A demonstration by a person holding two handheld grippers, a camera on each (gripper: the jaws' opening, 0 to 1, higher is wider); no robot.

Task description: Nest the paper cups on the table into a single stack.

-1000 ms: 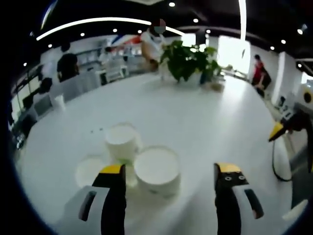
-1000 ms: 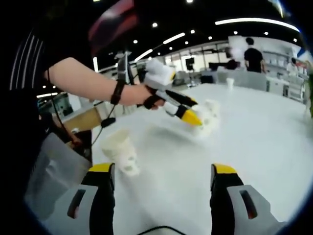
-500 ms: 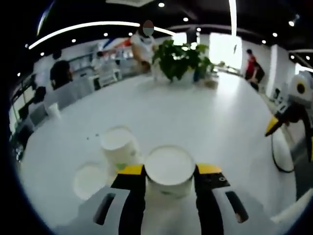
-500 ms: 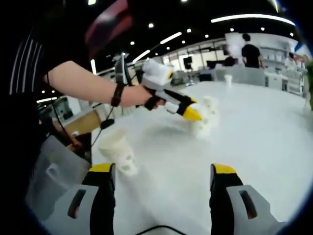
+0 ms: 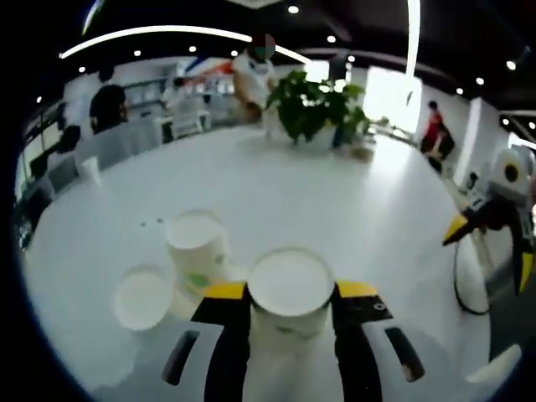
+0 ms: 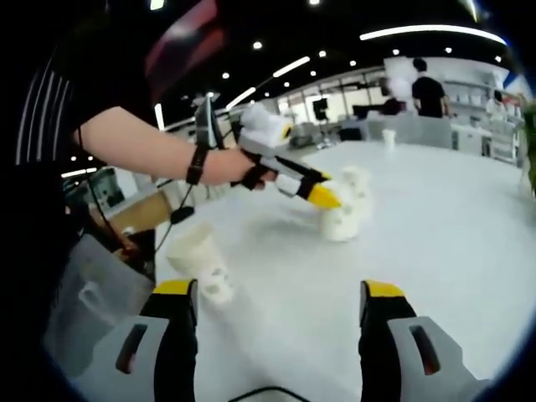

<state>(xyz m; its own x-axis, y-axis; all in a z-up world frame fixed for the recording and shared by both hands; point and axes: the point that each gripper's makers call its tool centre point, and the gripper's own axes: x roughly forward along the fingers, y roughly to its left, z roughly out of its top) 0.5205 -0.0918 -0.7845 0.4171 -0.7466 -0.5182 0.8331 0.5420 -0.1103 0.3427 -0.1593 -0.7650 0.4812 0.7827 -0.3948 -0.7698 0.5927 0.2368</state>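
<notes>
Left gripper (image 5: 291,293) jaws clamped on white paper cup (image 5: 291,289), mouth toward camera, sitting between the yellow tips. Grip same as half a second ago; a second ago the jaws were wide apart with this cup still standing on the white round table (image 5: 335,193). In right gripper view the same gripper (image 6: 322,197) is held by a person's hand (image 6: 243,163), with the held cup (image 6: 342,222) at its tip, now looking slightly raised off the table versus earlier, hard to tell for sure.

Second white paper cup with green print (image 5: 196,247) stands upright just left of held cup, apart from it. Third white cup (image 5: 142,297) further left, low in view, near the second.

Right gripper (image 6: 280,301) jaws spread wide, nothing between them, unchanged across frames. White paper cup lying on its side (image 6: 201,264) on the table just past its left jaw, well apart from the others. Green potted plant (image 5: 318,105) at far table edge.
</notes>
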